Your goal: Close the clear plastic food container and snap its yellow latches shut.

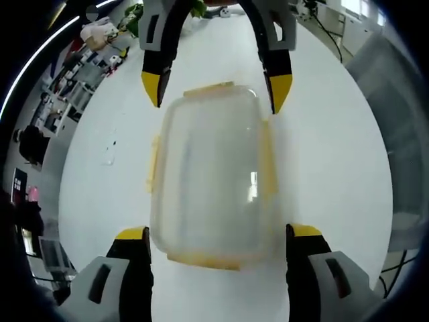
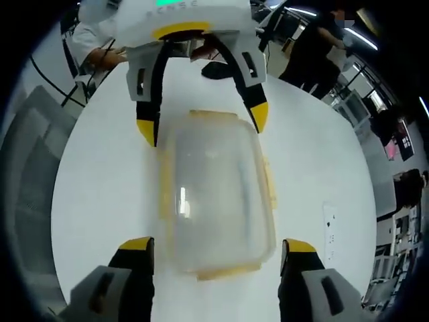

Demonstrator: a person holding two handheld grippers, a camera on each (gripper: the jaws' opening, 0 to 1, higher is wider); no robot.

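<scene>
The clear plastic container [image 1: 211, 178] looks glossy with matt yellow latches [image 1: 267, 159], on a smooth white table [image 1: 328, 134].

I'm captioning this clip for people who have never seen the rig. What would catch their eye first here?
The clear container with yellow latches lies on the white table, lid on, in the middle of both views. Two open grippers face each other across it: the left gripper at one short end, the right gripper at the other, yellow tips flanking its corners.
</scene>
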